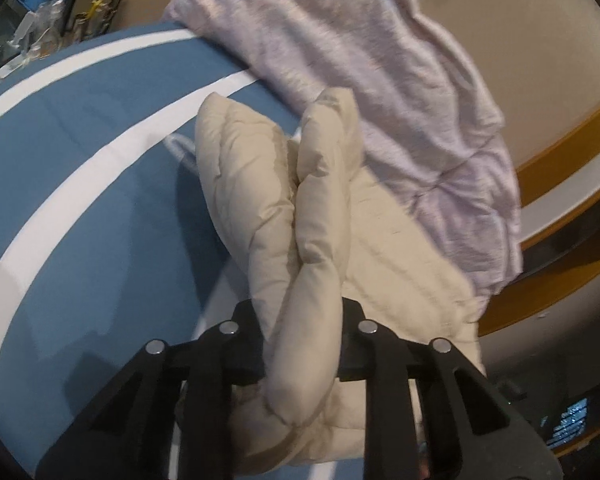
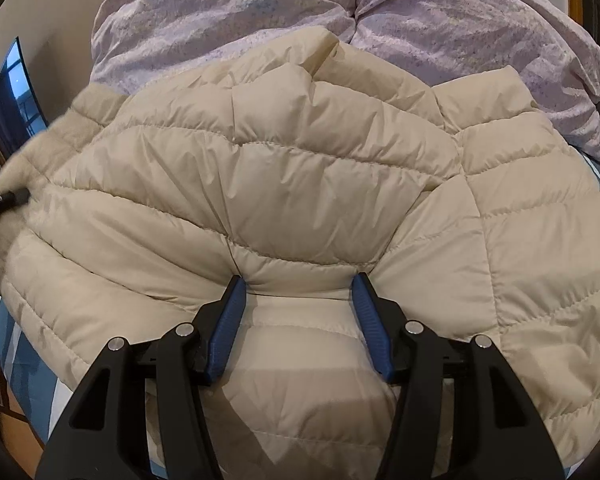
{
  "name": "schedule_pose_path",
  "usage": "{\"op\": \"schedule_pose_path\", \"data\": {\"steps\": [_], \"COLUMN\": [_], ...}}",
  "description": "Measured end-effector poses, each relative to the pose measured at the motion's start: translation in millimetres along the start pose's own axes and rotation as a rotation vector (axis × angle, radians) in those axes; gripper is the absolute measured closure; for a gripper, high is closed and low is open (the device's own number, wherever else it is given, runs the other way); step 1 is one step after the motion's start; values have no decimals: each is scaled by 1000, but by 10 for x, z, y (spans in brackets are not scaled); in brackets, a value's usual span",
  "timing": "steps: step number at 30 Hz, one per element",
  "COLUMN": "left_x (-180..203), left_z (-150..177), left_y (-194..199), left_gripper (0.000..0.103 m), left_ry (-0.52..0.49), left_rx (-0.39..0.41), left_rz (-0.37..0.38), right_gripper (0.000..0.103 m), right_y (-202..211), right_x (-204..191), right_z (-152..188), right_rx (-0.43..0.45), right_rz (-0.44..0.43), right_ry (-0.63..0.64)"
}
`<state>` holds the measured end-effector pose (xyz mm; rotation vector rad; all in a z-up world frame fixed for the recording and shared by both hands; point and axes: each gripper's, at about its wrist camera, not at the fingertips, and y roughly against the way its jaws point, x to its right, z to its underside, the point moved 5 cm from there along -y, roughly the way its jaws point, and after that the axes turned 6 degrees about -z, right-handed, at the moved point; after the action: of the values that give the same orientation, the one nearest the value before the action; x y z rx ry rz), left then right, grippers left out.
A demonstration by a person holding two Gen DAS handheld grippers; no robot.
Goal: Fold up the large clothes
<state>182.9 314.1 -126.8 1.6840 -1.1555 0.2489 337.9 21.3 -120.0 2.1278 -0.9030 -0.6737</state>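
Closest in the left wrist view, the left claw [image 1: 302,344] is pinched on a bunched fold of the cream quilted puffer jacket [image 1: 300,216], the padded cloth bulging up between its black arms and hiding the fingertips. Past the fold, the rest of the jacket lies to the right on the bed, whose blue cover with broad white stripes [image 1: 84,168] fills the left of that view. Further off, a crumpled lilac duvet [image 1: 372,80] drapes over the far side of the bed, its edge overlapping the jacket. Beyond it stand a beige wall and a wooden ledge [image 1: 556,168], with cluttered small items, too blurred to name, in the far upper left. In the right wrist view the right claw [image 2: 298,280] stands half spread, its blue pads [image 2: 230,324] pressing into the jacket's surface on either side of a puffed panel; whether it truly grips the cloth cannot be told. The jacket [image 2: 300,168] spreads wide across the bed here, its stitched channels running crosswise, glossy and creased, one flap folded over the middle. At the left edge the other claw's black tip [image 2: 4,200] grips the jacket's blurred corner. Behind lies the lilac duvet [image 2: 440,20], and a dark screen [image 2: 14,92] stands at far left.
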Motion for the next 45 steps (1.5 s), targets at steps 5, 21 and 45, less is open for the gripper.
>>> {"op": "schedule_pose_path", "data": {"steps": [5, 21, 45], "left_x": [359, 1878, 2422], "left_z": [-55, 482, 1233], "left_y": [210, 145, -939], "left_gripper": [83, 83, 82], "left_ry": [-5, -120, -81], "left_rx": [22, -112, -280], "left_rz": [131, 437, 291], "right_gripper": [46, 46, 48], "right_y": [-6, -3, 157], "right_x": [11, 81, 461], "right_z": [-1, -5, 10], "right_rx": [0, 9, 59], "right_rz": [-3, -57, -200], "right_ry": [0, -42, -111]}}
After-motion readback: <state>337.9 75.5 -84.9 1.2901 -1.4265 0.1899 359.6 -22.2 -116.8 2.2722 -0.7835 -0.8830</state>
